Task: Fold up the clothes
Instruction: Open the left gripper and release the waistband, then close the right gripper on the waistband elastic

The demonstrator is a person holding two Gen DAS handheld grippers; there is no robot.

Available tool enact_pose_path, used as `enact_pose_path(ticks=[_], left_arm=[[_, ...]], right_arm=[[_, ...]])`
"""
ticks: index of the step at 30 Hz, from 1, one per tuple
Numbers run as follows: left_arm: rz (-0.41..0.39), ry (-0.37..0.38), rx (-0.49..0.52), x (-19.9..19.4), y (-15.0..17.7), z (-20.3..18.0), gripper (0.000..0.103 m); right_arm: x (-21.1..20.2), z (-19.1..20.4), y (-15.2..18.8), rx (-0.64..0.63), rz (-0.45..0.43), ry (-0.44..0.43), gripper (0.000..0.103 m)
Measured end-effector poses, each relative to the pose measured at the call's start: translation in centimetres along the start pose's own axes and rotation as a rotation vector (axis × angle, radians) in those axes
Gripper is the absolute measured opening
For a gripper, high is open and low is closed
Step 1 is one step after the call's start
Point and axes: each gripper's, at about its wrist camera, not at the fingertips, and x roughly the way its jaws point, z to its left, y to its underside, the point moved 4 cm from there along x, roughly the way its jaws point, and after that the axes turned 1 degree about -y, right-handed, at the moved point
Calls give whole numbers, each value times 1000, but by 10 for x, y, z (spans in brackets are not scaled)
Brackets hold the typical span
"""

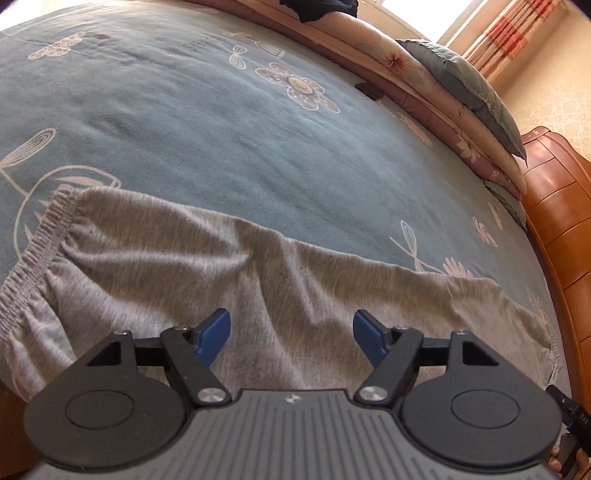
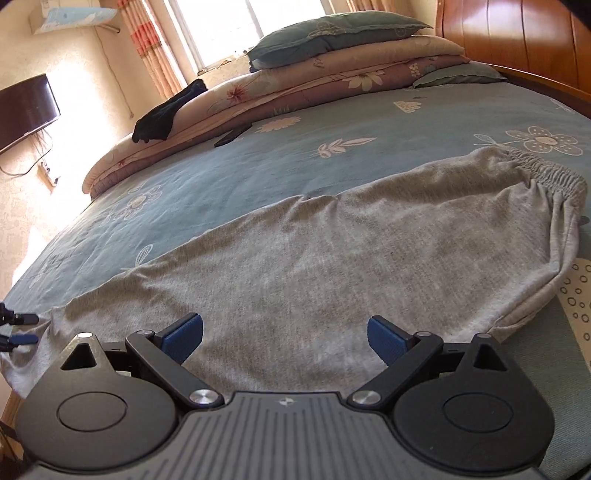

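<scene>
Grey trousers [image 1: 258,288], in a soft marled jersey, lie lengthwise near the front edge of a bed covered in a blue flowered sheet [image 1: 207,122], and every place below is given relative to them. Directly above their middle, the left gripper [image 1: 291,334] has its blue-padded jaws spread apart with nothing between them; no cloth is pinched. Over the trousers as well, the right gripper [image 2: 285,338] also stands released, its pads wide and empty above the flat fabric. The garment appears already folded leg over leg into one long band. Its gathered elastic waistband [image 2: 546,171] sits at one end, and the leg ends [image 2: 33,354] lie at the other, close to the bed's edge, where the tips of the other gripper peek in. Beyond the trousers, across the open sheet, a stack of folded floral quilts [image 2: 295,92] topped by a pillow [image 2: 332,31] runs along the far side, with a dark garment [image 2: 166,110] draped on it and a small dark object on the sheet beside it. A wooden headboard [image 2: 517,33] stands past the waistband end. Judging by the layout, the step in hand is the pause between folds. The next move likely calls for each gripper to descend to a corner of one end, clench on both layers, and carry that end over towards the other.
</scene>
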Motion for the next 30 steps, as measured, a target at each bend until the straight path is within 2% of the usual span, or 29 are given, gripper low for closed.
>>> enact_pose_path(ticks=[3, 5, 7, 10, 14, 17, 22, 27, 29, 30], left_arm=[[11, 0, -55, -3, 2, 6, 73], [2, -8, -53, -10, 0, -3, 73], [-19, -16, -31, -19, -3, -16, 73], [-35, -17, 17, -29, -4, -45, 73], [-29, -42, 77, -32, -1, -84, 73], [-9, -49, 90, -29, 3, -104, 73], [8, -84, 120, -27, 8, -130, 73], [17, -97, 148, -23, 9, -150, 73], [23, -100, 159, -19, 8, -156, 73], [26, -95, 162, -16, 8, -160, 73]], right_arm=[[-23, -42, -17, 97, -104, 57, 98], [-39, -72, -25, 150, -171, 103, 97], [-55, -104, -32, 204, -233, 143, 88], [-63, -154, -37, 303, -274, 172, 74], [-45, -211, -47, 447, -286, 108, 70], [-20, -237, -55, 533, -272, 7, 70], [8, -252, -62, 576, -239, -87, 73], [-6, -257, -62, 616, -292, -210, 74], [4, -260, -61, 613, -246, -161, 75], [8, -262, -60, 622, -236, -163, 75]])
